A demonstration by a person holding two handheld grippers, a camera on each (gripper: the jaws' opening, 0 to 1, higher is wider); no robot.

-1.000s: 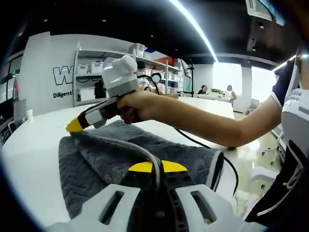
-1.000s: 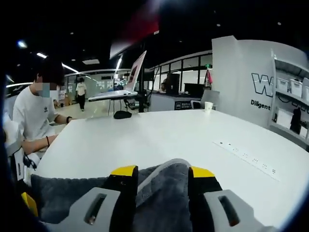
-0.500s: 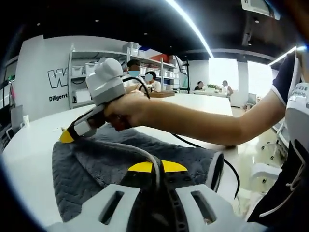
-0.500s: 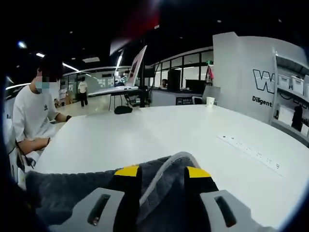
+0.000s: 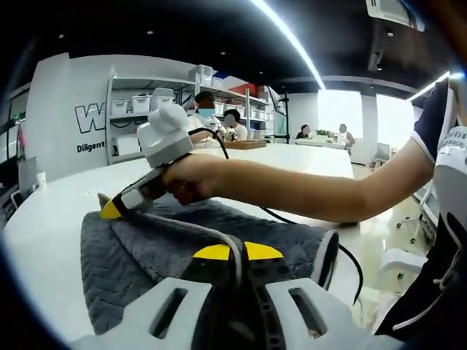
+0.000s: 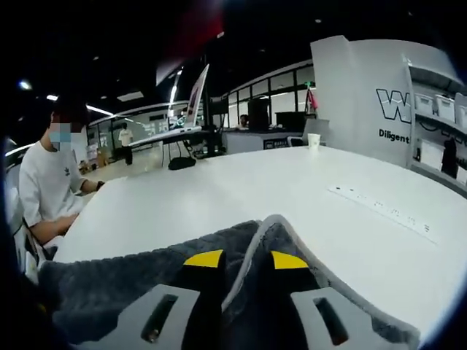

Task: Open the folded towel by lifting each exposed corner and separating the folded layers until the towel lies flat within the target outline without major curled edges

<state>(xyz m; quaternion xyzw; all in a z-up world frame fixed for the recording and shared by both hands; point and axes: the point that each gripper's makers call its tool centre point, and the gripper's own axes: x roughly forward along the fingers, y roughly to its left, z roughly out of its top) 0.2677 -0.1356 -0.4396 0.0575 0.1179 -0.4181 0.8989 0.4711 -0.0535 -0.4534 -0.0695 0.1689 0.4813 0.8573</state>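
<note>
A grey towel (image 5: 157, 240) lies on the white desk (image 6: 241, 197), near its edge, as the left gripper (image 5: 232, 252) and right gripper (image 6: 237, 259) each clamp their jaws on its pale hem.

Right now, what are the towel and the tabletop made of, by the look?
Towel: soft grey terry or microfibre, going by its fuzzy nap and woven zigzag pattern, with a paler bound edge. Table: smooth white, probably laminate, semi-matte with faint reflections; exact material unclear.
</note>
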